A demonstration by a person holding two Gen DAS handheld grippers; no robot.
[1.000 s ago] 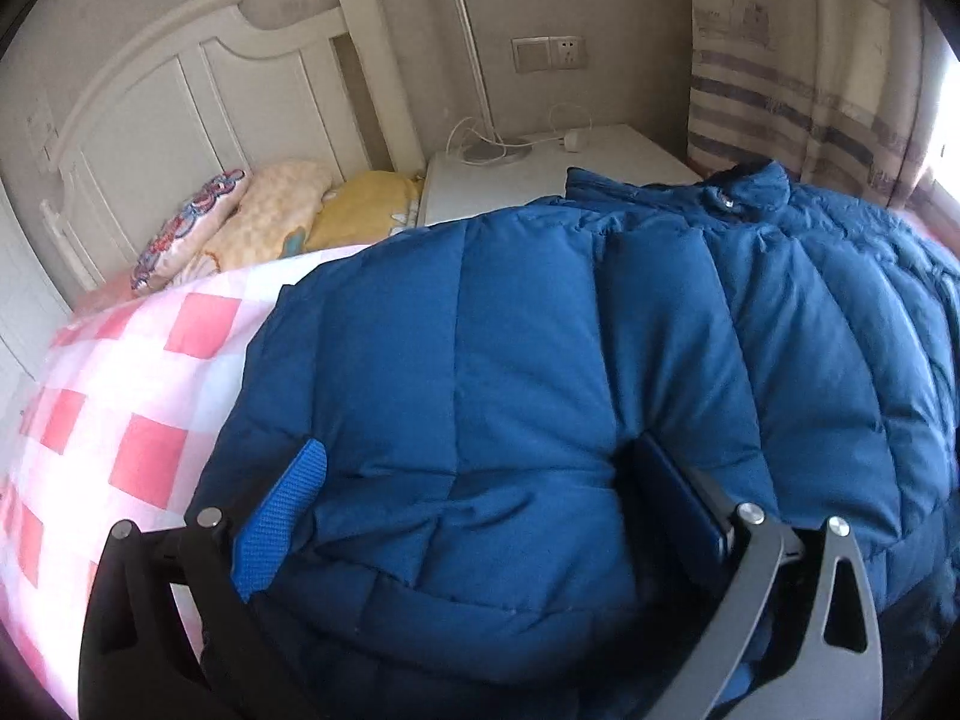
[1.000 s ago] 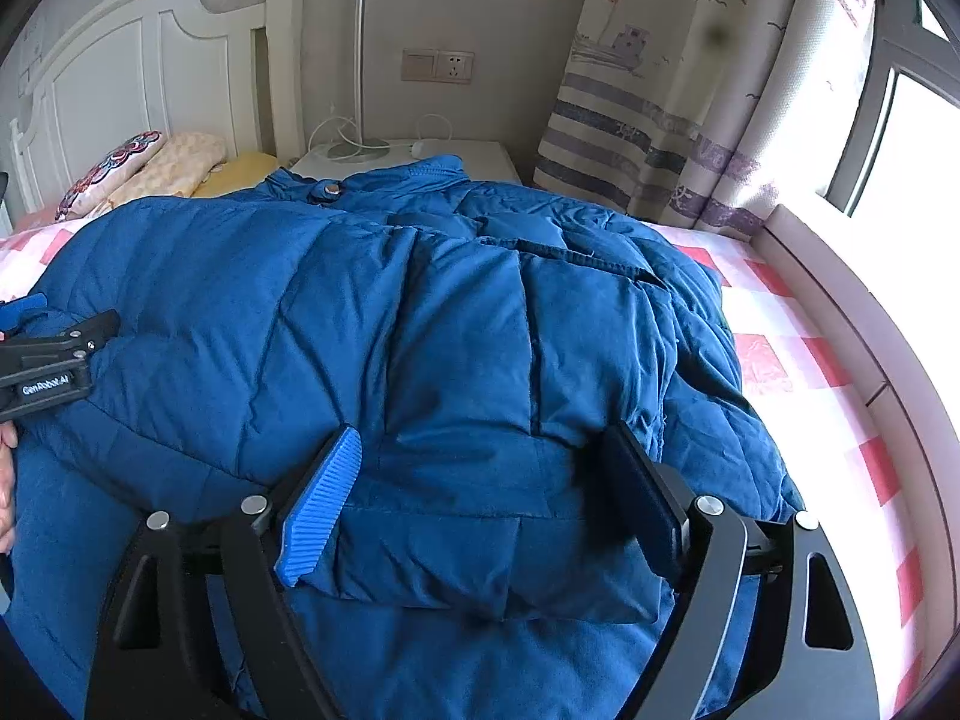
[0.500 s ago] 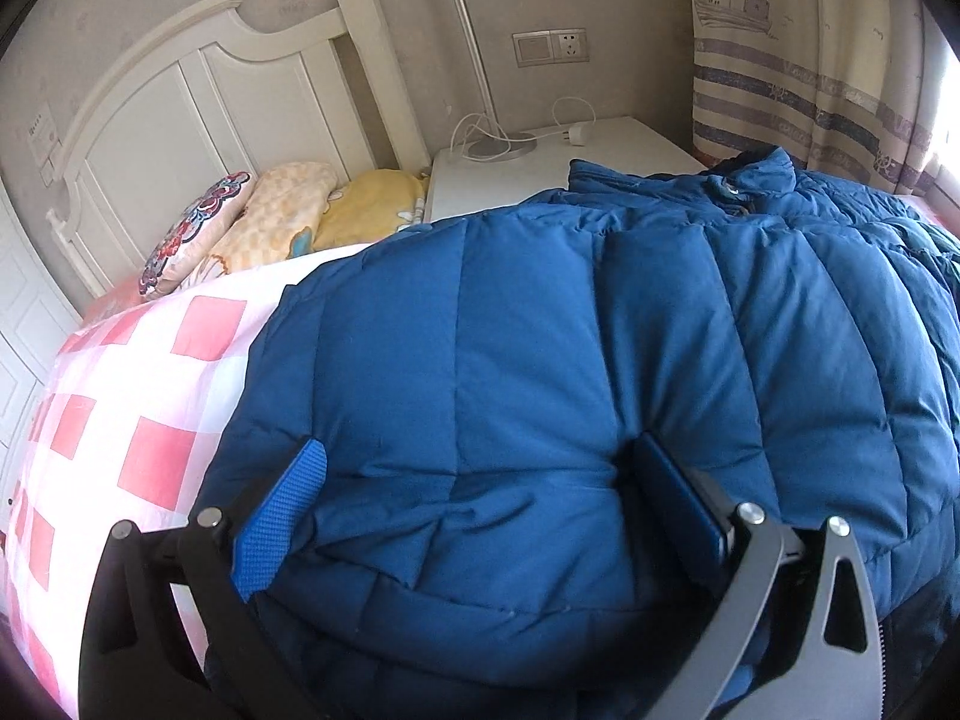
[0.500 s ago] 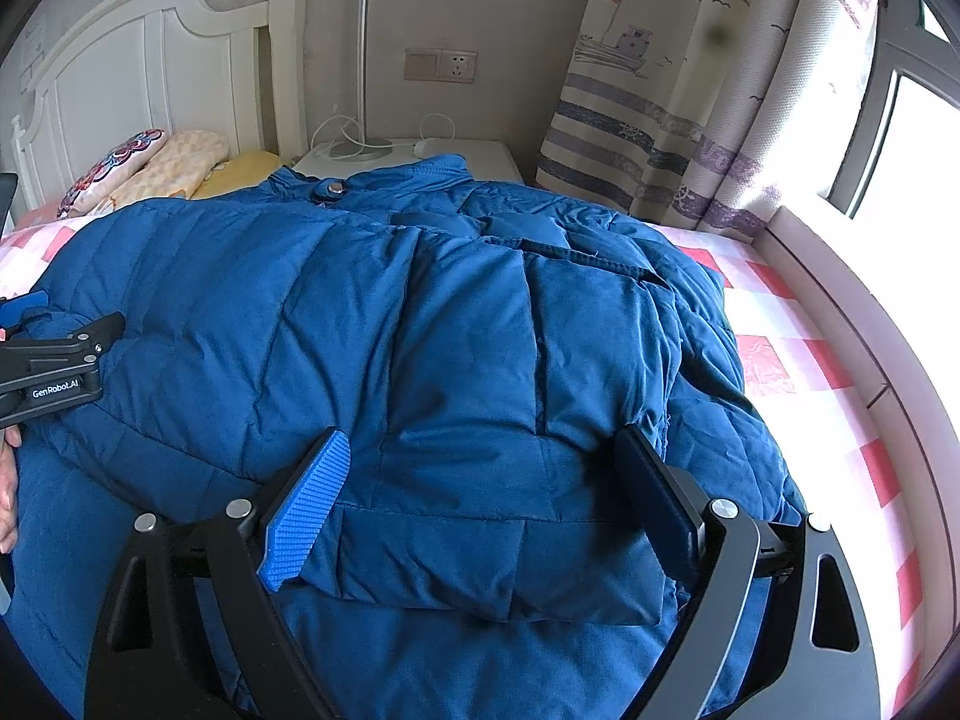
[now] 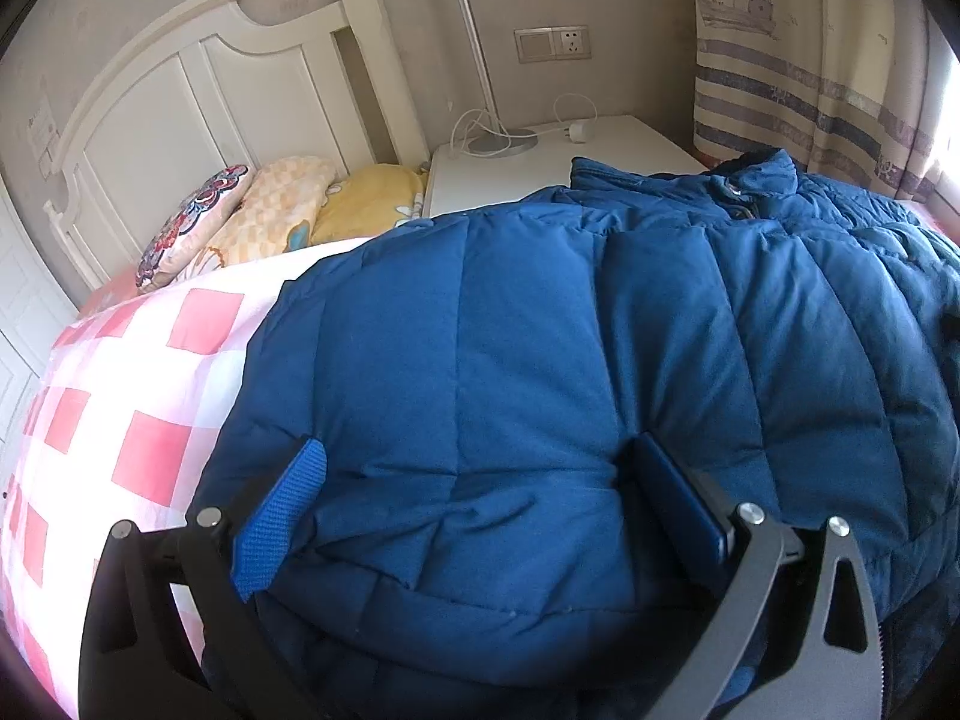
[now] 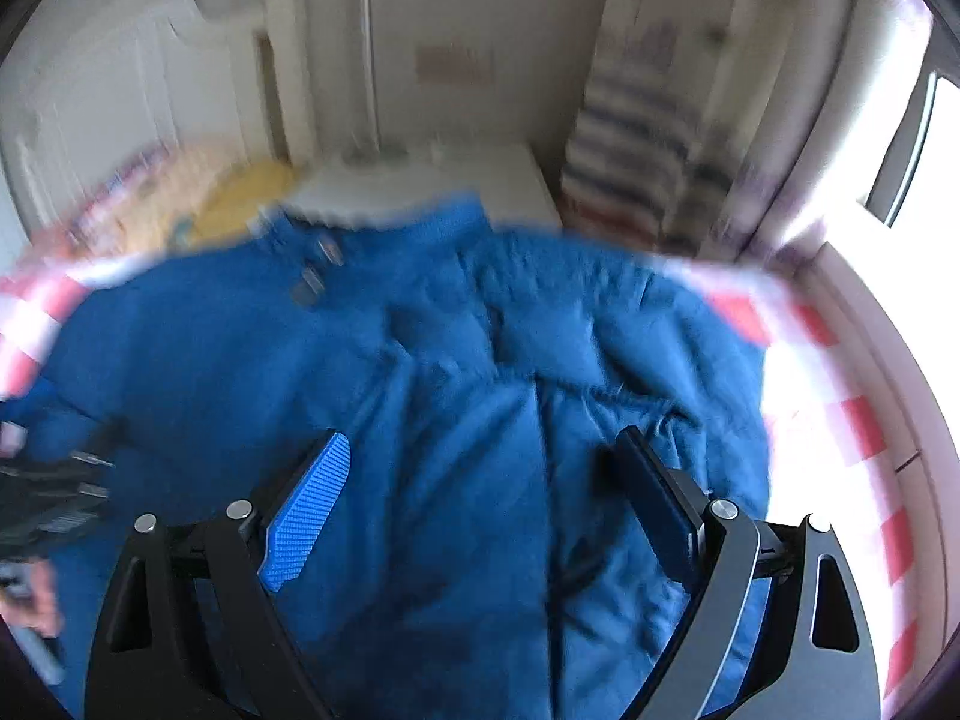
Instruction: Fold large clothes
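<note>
We note the blue down jacket (image 5: 540,372) folded on the checked bed (image 5: 138,396); left gripper (image 5: 474,498) clamps its puffy hem, right gripper (image 6: 480,492) wide and empty above it; risk: the springy fold reopens once unpinned.

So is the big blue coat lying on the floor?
No, the blue coat is spread on the bed's pink-and-white checked cover, near the pillows.
</note>
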